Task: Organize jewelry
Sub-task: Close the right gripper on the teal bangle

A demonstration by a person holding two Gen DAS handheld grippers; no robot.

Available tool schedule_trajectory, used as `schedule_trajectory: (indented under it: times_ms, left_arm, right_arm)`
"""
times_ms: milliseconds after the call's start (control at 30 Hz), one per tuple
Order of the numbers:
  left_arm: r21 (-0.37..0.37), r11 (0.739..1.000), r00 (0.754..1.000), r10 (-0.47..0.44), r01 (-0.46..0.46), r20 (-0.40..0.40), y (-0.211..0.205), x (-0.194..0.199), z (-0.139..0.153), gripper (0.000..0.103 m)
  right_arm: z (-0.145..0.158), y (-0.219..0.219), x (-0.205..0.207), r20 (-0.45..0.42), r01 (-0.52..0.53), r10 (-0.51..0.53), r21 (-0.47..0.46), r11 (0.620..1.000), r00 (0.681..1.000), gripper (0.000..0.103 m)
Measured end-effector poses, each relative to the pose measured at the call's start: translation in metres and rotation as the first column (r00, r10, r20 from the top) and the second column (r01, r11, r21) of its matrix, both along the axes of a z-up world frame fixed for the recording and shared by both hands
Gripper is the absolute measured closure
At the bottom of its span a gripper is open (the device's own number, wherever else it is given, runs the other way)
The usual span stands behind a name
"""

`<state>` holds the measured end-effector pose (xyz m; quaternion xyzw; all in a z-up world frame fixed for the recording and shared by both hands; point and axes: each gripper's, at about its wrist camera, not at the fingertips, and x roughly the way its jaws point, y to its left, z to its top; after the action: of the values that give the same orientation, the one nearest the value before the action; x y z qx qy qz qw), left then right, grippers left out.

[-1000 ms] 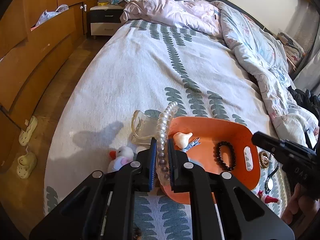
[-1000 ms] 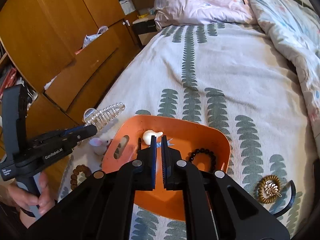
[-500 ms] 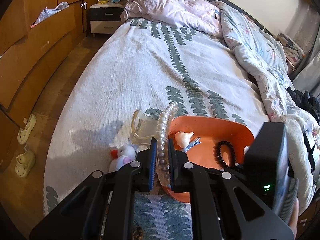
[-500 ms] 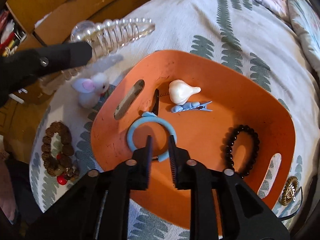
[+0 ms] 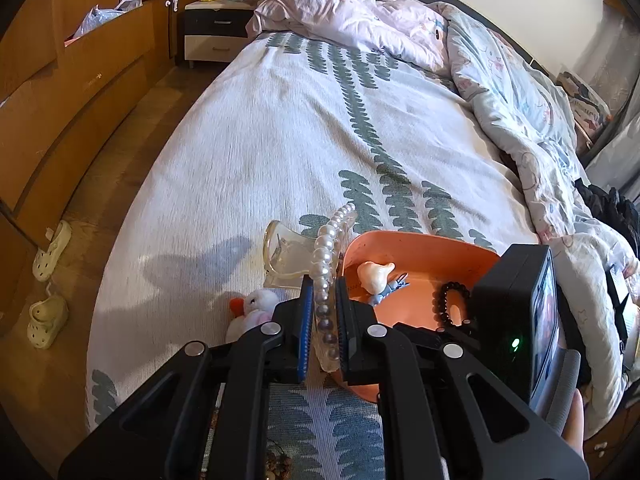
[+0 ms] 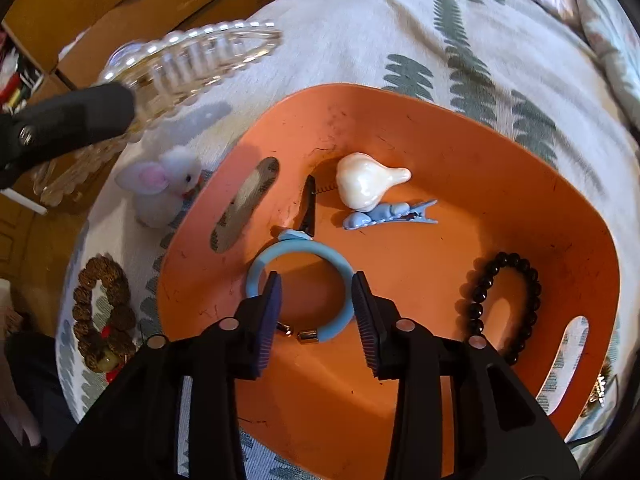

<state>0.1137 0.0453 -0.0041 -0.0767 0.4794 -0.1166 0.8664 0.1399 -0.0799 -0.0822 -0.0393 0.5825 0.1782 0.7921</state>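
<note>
The right gripper (image 6: 316, 300) points down into the orange tray (image 6: 500, 152), its jaws parting with the light blue bracelet (image 6: 298, 252) lying loose on the tray floor between them, no pad pressing it. Beyond it lie a white shell-shaped clip (image 6: 368, 184), a blue hair clip (image 6: 388, 216) and, to the right, a black bead bracelet (image 6: 504, 300). The left gripper (image 5: 323, 320) is clamped on a clear pearl-trimmed claw clip (image 5: 326, 264) just left of the tray, above a small plush bunny (image 6: 164, 188) on the bedspread (image 5: 280, 140).
</note>
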Motion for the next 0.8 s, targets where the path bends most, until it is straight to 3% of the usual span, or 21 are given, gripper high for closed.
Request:
schedule_trajectory:
  times_ms: [67, 200, 400, 467, 633, 800]
  left_arm:
    - [-0.004, 1.000, 1.000, 0.000, 0.000, 0.000, 0.001, 0.000, 0.001, 0.092]
    - [-0.009, 1.000, 1.000, -0.001, 0.001, -0.002, 0.002, -0.001, 0.001, 0.092]
    - [-0.015, 1.000, 1.000, 0.000, 0.000, -0.004, 0.002, 0.000, 0.002, 0.092]
    - [-0.013, 1.000, 1.000, 0.000, 0.000, -0.003, 0.002, 0.001, 0.002, 0.092]
    - [-0.017, 1.000, 1.000, 0.004, -0.004, -0.006, 0.002, 0.000, 0.002, 0.092]
    - [-0.018, 1.000, 1.000, 0.003, -0.003, -0.004, 0.002, 0.000, 0.003, 0.092]
  right_arm:
    - [-0.002, -0.004, 0.002, -0.008, 0.014, -0.014, 0.014, 1.000, 1.000, 0.056]
    - [-0.012, -0.008, 0.007, 0.000, 0.041, -0.041, -0.006, 0.999, 0.999, 0.056]
    - [-0.013, 0.008, 0.002, 0.045, 0.029, -0.024, -0.100, 0.995, 0.999, 0.058]
    - [-0.013, 0.011, 0.001, 0.065, 0.035, -0.025, -0.156, 0.987, 0.998, 0.072]
    - [-0.013, 0.014, -0.005, 0.091, 0.034, -0.017, -0.186, 0.982, 0.996, 0.093]
    - [-0.008, 0.013, -0.010, 0.102, 0.047, -0.029, -0.170, 0.984, 0.994, 0.093]
